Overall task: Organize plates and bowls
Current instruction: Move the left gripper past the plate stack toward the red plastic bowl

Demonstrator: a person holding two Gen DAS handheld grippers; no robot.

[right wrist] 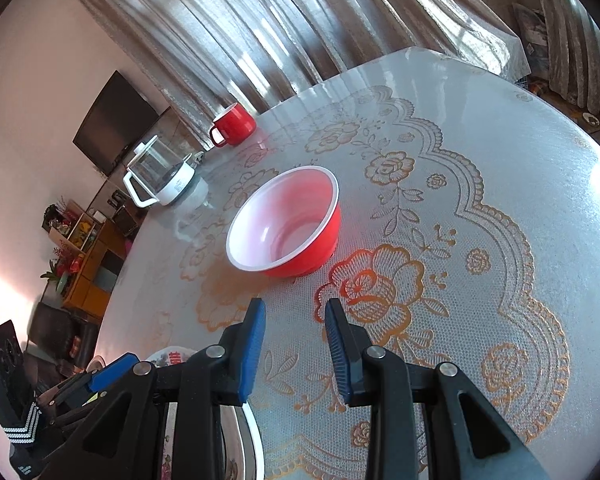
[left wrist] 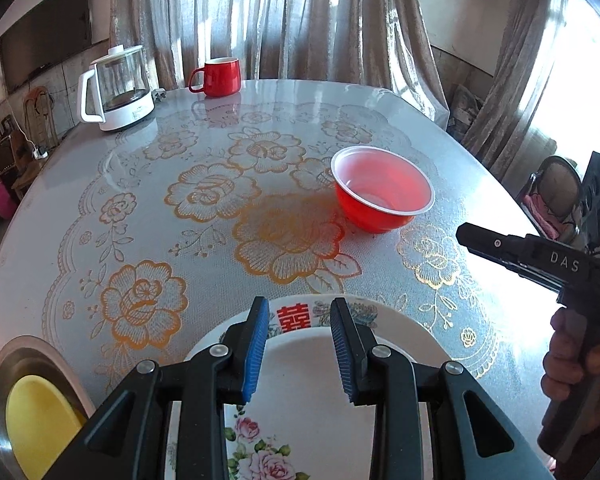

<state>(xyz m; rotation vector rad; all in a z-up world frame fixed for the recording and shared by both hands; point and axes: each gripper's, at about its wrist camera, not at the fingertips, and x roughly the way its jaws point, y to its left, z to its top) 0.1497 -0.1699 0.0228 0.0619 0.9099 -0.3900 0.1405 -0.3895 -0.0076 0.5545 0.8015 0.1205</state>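
A red bowl with a white inside (left wrist: 382, 192) stands upright on the table; it also shows in the right wrist view (right wrist: 286, 222). A white floral plate (left wrist: 300, 392) with a red character lies at the near edge. My left gripper (left wrist: 300, 312) is open and empty, its fingers spread just above the plate's far rim. My right gripper (right wrist: 294, 312) is open and empty, above bare tablecloth a short way in front of the red bowl. Its body (left wrist: 540, 260) shows at the right of the left wrist view. A steel bowl with a yellow bowl inside (left wrist: 32, 408) sits at the near left.
A white and glass kettle (left wrist: 114, 88) and a red mug (left wrist: 218, 76) stand at the table's far left edge. The round table (left wrist: 140, 220) has a lace-print cloth. Curtains hang behind it. The plate's edge (right wrist: 256, 440) shows low in the right wrist view.
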